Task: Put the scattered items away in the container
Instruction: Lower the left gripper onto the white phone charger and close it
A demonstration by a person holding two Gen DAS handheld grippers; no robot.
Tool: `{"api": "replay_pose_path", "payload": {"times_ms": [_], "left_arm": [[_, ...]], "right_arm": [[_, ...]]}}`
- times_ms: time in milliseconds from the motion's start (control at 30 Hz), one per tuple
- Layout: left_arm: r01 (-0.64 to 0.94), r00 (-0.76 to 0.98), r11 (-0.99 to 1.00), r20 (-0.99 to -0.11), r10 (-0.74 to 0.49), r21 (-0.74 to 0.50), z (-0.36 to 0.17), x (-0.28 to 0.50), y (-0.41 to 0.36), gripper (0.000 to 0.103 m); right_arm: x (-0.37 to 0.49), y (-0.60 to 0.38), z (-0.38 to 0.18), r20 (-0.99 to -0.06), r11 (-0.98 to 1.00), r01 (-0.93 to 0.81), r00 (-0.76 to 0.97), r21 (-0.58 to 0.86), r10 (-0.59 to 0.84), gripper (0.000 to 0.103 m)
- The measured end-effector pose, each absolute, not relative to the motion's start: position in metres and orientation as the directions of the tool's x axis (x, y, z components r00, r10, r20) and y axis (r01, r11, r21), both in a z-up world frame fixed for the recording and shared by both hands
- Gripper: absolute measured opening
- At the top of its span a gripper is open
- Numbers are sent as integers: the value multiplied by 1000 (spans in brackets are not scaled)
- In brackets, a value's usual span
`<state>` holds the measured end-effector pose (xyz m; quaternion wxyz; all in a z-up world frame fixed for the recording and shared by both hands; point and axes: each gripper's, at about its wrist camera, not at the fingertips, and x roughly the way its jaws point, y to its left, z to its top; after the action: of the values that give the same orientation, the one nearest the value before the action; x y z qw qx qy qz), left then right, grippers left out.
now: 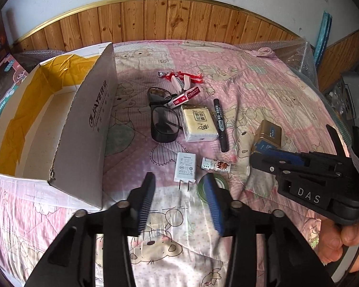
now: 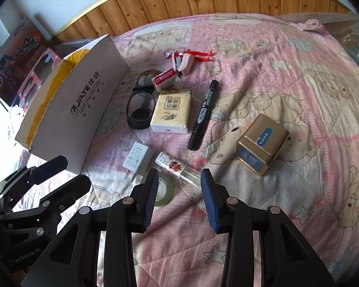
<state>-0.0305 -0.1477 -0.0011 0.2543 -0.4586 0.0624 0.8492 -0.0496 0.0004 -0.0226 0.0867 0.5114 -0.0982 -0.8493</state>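
- Left tool (image 1: 180, 197): parted wide, empty, hovering above white charger (image 1: 184, 168) and green tape roll (image 1: 214, 186).
- Right tool (image 2: 179, 192): parted wide, empty, over green tape roll (image 2: 164, 190) and small printed tube (image 2: 177, 167); seen in left view at right (image 1: 258, 159), gripped by a hand (image 1: 339, 241).
- Cardboard box (image 1: 67, 129): open, empty, yellow tape inside, standing at left on pink quilted bed (image 1: 263, 91); "JIAYE" on side wall.
- Scattered items beside box, all on bed: black glasses (image 1: 164, 118), tissue pack (image 1: 198, 123) touching glasses, black marker (image 1: 221, 125) just right of pack.
- Farther back: red staple box (image 1: 185, 98) lying on glasses, pink stapler (image 2: 185, 64), red ribbon (image 1: 191, 76).
- Gold tin (image 2: 262, 144): well apart to right, lying on its side.
- Wood panelling (image 1: 155, 19) behind bed.
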Motion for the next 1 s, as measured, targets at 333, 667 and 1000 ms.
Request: {"api": "replay_pose_path", "payload": {"times_ms": [333,667,1000], "left_arm": [[-489,-349,-850,-849,397,-196,6,-41,-171,63],[-449,-282,-833,-834,474,-322,18,-57,-183,63],[-495,-213,-830,-890,403,-257,-16,-78,-125,63]], "right_arm": [[-56,-29,-49,-909,-950,47,-279,309,-309,37],[-80,-27,-86,-937,-966,33,-234,258,-258,20],[-67,-8,-57,-947,-974,66,-230,217,-226,15]]}}
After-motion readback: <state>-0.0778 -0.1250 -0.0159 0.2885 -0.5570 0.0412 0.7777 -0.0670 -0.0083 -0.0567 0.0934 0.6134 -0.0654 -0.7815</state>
